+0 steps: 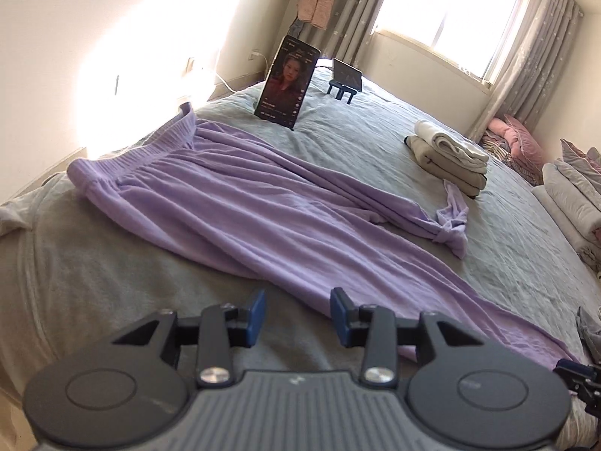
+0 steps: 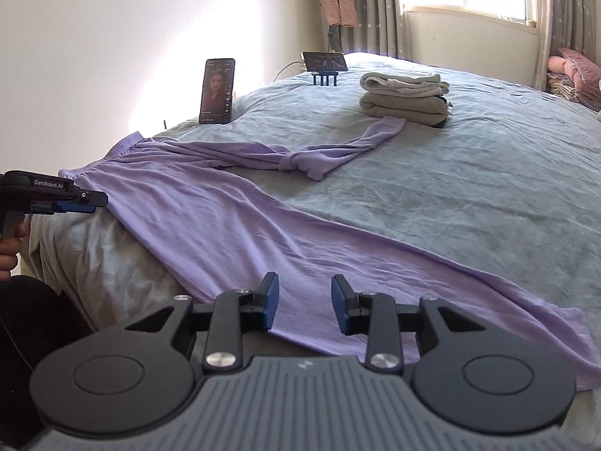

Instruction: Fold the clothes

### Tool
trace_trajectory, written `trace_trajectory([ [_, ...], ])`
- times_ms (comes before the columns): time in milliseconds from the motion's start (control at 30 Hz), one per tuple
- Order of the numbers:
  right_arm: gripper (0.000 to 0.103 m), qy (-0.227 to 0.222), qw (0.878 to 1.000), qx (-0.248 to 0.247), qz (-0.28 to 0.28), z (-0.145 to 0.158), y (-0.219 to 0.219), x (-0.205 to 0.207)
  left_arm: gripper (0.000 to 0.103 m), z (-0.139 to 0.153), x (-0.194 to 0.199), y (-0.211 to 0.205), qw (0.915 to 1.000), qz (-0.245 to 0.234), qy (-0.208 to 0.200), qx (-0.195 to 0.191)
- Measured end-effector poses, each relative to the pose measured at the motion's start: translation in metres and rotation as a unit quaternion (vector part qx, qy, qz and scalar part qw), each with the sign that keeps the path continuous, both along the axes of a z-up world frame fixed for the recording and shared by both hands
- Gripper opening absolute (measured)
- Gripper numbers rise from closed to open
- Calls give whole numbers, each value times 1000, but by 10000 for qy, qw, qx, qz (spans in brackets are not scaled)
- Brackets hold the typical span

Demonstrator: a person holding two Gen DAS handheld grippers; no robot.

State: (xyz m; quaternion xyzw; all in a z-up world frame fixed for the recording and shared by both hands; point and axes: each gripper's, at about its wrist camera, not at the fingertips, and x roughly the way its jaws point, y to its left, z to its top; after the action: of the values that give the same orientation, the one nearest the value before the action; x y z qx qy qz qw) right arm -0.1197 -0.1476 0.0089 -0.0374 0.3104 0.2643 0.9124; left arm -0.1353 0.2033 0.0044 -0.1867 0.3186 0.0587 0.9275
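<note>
A long lilac garment [image 1: 240, 203] lies spread on the grey bed, its ribbed waistband at the far left and a knotted strap [image 1: 449, 233] at its right. It also shows in the right wrist view [image 2: 233, 233], with the knot [image 2: 296, 161] further back. My left gripper [image 1: 298, 315] is open and empty, just short of the garment's near edge. It also shows at the left of the right wrist view [image 2: 80, 203]. My right gripper [image 2: 305, 310] is open and empty, hovering over the garment's near hem.
A stack of folded beige and white clothes [image 1: 449, 158] [image 2: 405, 99] sits on the grey bed sheet [image 2: 469, 188]. Two phones stand propped at the far edge [image 1: 287, 82] [image 2: 325, 62]. Pillows and bedding [image 1: 571, 195] lie at the right. A window is behind.
</note>
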Motion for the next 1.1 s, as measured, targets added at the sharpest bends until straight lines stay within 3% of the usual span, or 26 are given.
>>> trace_trajectory([
  [233, 35, -75, 9956, -129, 925, 0, 56, -6, 39, 1, -16, 45, 9970, 711, -217, -231],
  [433, 35, -133, 9897, -374, 1373, -4, 87, -10, 36, -4, -18, 68, 9899, 1218, -448, -574],
  [467, 35, -145, 9889, -418, 1420, -5, 90, -10, 33, -6, -17, 70, 9883, 1308, -485, -622],
  [600, 35, -178, 9862, -624, 1520, -7, 89, -14, 2, -11, -14, 78, 9846, 1549, -507, -630],
  [1100, 35, -306, 9770, -1511, 1473, -21, 65, -22, 0, 27, -48, 86, 9721, 1964, -1146, -583],
])
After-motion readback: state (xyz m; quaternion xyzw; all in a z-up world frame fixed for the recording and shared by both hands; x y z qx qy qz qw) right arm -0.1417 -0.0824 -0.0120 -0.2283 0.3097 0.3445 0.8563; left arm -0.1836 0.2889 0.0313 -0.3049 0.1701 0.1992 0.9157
